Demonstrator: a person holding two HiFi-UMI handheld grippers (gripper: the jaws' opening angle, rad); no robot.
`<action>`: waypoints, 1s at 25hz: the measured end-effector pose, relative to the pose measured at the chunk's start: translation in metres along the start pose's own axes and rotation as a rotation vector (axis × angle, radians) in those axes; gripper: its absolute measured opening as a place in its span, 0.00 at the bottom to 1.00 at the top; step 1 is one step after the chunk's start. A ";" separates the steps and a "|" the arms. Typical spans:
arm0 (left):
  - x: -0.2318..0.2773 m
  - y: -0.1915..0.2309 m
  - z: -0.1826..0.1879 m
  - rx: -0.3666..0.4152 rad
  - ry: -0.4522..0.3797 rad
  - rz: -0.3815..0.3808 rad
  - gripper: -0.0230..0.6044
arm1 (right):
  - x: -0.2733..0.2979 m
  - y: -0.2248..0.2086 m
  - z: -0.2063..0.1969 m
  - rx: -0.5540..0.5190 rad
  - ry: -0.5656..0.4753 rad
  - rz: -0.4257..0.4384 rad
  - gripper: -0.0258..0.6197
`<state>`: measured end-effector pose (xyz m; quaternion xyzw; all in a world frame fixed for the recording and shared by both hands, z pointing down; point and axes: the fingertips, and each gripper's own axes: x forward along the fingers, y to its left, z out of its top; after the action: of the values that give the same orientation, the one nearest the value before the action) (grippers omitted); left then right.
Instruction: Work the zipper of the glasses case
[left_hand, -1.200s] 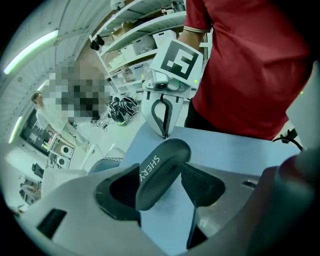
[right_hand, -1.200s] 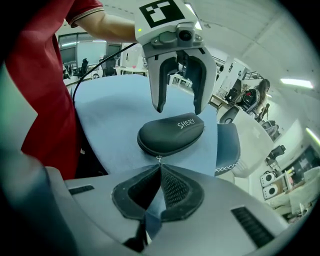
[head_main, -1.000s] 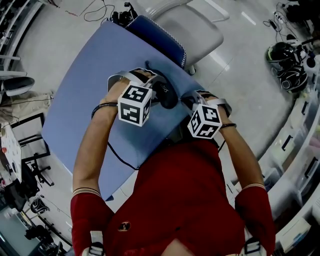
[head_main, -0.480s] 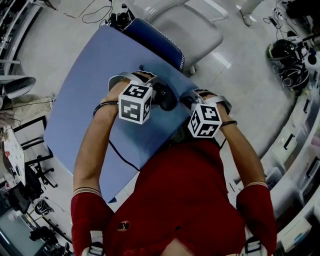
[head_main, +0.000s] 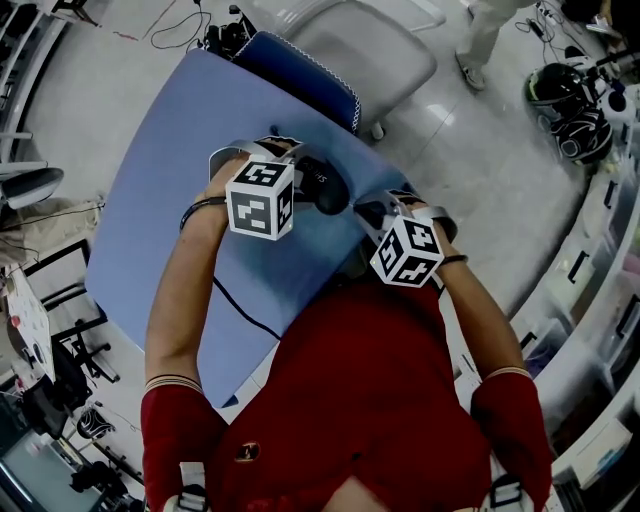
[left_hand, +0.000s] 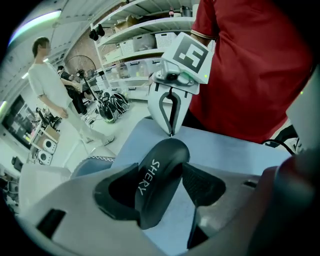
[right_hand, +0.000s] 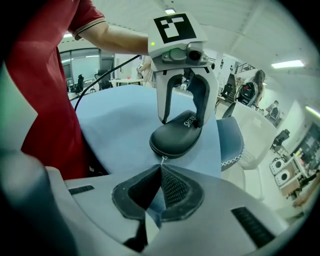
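Note:
A black glasses case (left_hand: 159, 172) marked SHERY lies on the blue table (head_main: 170, 170). My left gripper (left_hand: 161, 181) is shut on the case, one pad against each long side. The same grip shows in the right gripper view, where the left gripper (right_hand: 183, 120) straddles the case (right_hand: 176, 136). My right gripper (right_hand: 161, 168) is shut, its tips pinching the small metal zipper pull (right_hand: 163, 159) at the case's near end. In the head view the case (head_main: 328, 188) sits between the left gripper (head_main: 303, 175) and the right gripper (head_main: 368, 212).
A black cable (head_main: 240, 305) runs over the table toward its near edge. A blue cushion (head_main: 300, 70) on a white chair (head_main: 380, 50) stands at the table's far side. Helmets (head_main: 565, 110) lie on the floor at the right. A person (left_hand: 47, 87) stands beyond.
Both grippers keep their holds. The marker cubes have drawn slightly further apart. A person's legs have come into view at the top right of the head view.

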<state>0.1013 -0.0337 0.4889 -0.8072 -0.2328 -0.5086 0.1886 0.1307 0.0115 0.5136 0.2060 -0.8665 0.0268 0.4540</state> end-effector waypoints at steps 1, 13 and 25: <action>0.000 0.000 0.000 -0.001 -0.003 0.002 0.44 | 0.000 0.004 0.001 0.017 -0.006 -0.004 0.04; 0.001 -0.002 0.002 -0.018 -0.027 0.035 0.45 | 0.011 0.029 0.021 0.319 -0.048 -0.119 0.04; -0.003 -0.002 0.003 -0.026 -0.053 0.058 0.45 | 0.022 0.030 0.038 0.427 -0.069 -0.165 0.05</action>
<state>0.1012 -0.0309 0.4855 -0.8293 -0.2077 -0.4842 0.1863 0.0784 0.0228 0.5136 0.3682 -0.8364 0.1651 0.3709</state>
